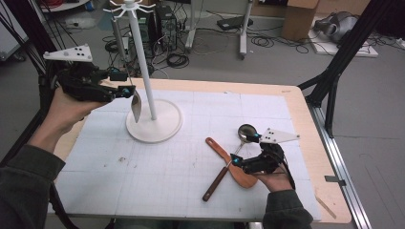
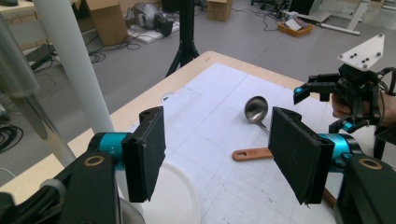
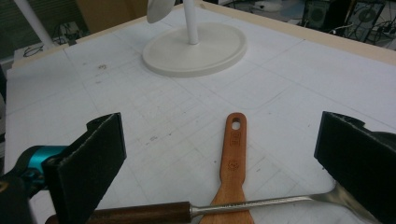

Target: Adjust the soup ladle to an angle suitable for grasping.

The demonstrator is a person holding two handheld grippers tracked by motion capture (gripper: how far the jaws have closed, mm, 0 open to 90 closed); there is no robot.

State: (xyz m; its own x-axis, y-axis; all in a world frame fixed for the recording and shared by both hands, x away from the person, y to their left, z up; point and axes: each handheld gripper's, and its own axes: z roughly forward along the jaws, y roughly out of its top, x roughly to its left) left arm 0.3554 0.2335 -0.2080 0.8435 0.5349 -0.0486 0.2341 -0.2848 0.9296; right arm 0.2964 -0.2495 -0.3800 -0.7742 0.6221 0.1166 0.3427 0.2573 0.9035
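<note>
Forearms come in nearest, and at left the left tongs stand apart and empty beside a metal spatula that seems to hang already on the white rack, though its hook is hard to make out. At right, the right tongs gape open, gripping nothing, over the ladle and the wooden spatula, which lie crossed on the bench, both left to hang.

Mostly wood and shiny metal on our table here

We've got a smooth orange-brown wooden spatula, a glossy steel ladle with dark wooden handle, a matt white plastic-looking hanging stand, and rough matt black gripper pads.
</note>
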